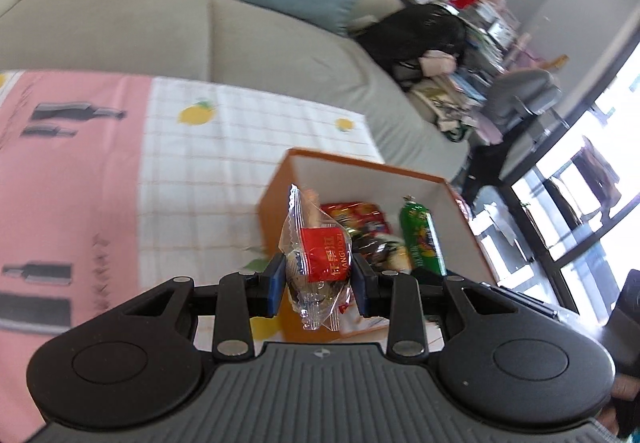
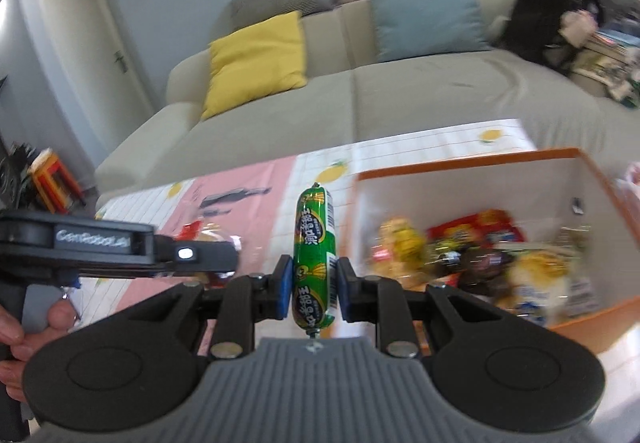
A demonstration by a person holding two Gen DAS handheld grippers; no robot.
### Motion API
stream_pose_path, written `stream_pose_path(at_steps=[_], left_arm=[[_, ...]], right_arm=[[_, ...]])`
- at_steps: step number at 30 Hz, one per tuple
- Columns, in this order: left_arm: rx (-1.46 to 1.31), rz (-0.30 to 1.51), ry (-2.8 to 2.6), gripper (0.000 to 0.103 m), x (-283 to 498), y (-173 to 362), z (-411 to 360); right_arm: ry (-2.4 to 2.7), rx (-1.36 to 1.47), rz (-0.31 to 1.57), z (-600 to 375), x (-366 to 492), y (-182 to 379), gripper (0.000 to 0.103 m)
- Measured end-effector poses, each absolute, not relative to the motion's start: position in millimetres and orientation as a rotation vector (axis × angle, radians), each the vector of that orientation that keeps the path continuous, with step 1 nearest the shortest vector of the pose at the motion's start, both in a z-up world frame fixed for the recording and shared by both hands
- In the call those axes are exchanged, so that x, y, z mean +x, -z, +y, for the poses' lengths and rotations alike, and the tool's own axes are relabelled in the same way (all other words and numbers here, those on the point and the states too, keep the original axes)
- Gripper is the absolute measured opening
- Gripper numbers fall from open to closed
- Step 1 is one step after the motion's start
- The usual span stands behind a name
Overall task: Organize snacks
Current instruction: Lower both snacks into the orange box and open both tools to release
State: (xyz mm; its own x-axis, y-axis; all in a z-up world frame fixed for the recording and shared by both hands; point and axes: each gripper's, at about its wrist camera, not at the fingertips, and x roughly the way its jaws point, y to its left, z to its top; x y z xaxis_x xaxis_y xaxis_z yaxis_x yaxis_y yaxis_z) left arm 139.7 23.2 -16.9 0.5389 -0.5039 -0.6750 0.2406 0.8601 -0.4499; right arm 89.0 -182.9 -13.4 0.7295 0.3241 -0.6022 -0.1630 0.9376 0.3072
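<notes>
Tablecloth (image 1: 248, 147) below claw-held snacks (both wrapped)

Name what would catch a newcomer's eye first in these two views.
The right gripper clamps a bright green sausage upright, left of the orange box of mixed snacks. The left gripper pinches a clear packet with a red label at the box's near left side. Behind, a yellow cushion glows on the grey sofa.

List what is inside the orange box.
Inside the orange box lies a jumble of wrapped snacks: a red packet, yellow packets and a dark one. Anything beneath the pile is hidden.
</notes>
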Motion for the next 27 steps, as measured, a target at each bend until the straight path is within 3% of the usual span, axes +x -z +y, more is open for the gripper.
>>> stream_pose_path(at_steps=[11,20,27], left_arm=[[-0.231,0.949,0.602,0.038,180.8,21.4,-61.4],[-0.154,1.116,0.639,0.038,201.5,73.7,-119.7],[-0.03,1.193,0.624,0.038,211.2,98.5,-153.0]], right_arm=[[-0.08,0.339,0.767,-300.0,116.2,-0.7,0.021],[0.011,0.325,0.98,-327.2,147.6,38.0,0.021],[0.094,0.14,1.121,-329.3,167.8,63.0,0.021]])
